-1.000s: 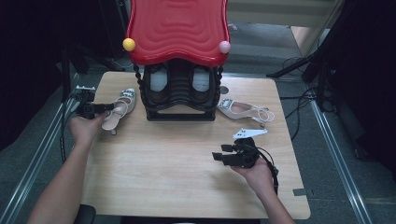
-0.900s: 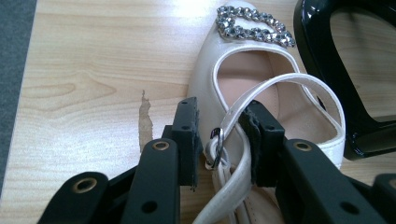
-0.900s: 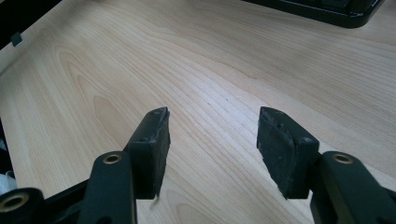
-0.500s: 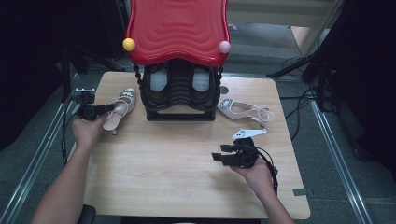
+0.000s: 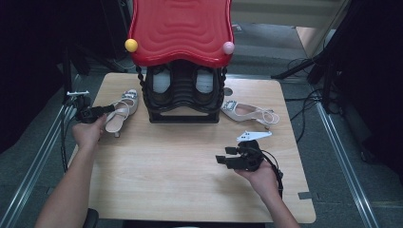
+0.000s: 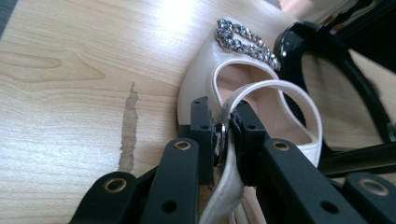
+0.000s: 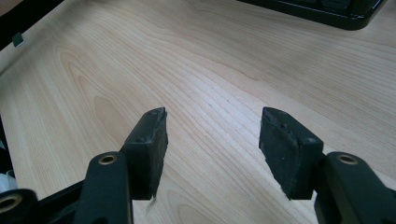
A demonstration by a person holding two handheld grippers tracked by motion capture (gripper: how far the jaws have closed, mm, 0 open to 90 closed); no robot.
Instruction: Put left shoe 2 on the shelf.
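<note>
A pale cream slingback shoe [image 5: 122, 110] with a jewelled buckle lies at the table's left, toe towards the rack. My left gripper [image 5: 109, 109] reaches it from the left. Its jaws have just been closing and now pinch the shoe's heel strap [image 6: 261, 86] between the pads of the left gripper [image 6: 224, 125]. The matching shoe [image 5: 247, 112] lies on its own at the right of the rack. My right gripper [image 5: 223, 156] hovers low over bare wood at the front right. The right gripper [image 7: 212, 135] has just been opening a little further, with nothing between its jaws.
A black shoe rack [image 5: 183, 102] with a red wavy top [image 5: 180, 28] stands at the back middle, with two shoes inside. Its black frame [image 6: 327, 60] is close beside the gripped shoe. The wooden table [image 5: 166, 175] ends in edges on all sides; cables hang off both sides.
The left gripper's jaws have drawn together on the shoe's heel strap. Both hands have stayed where they were.
</note>
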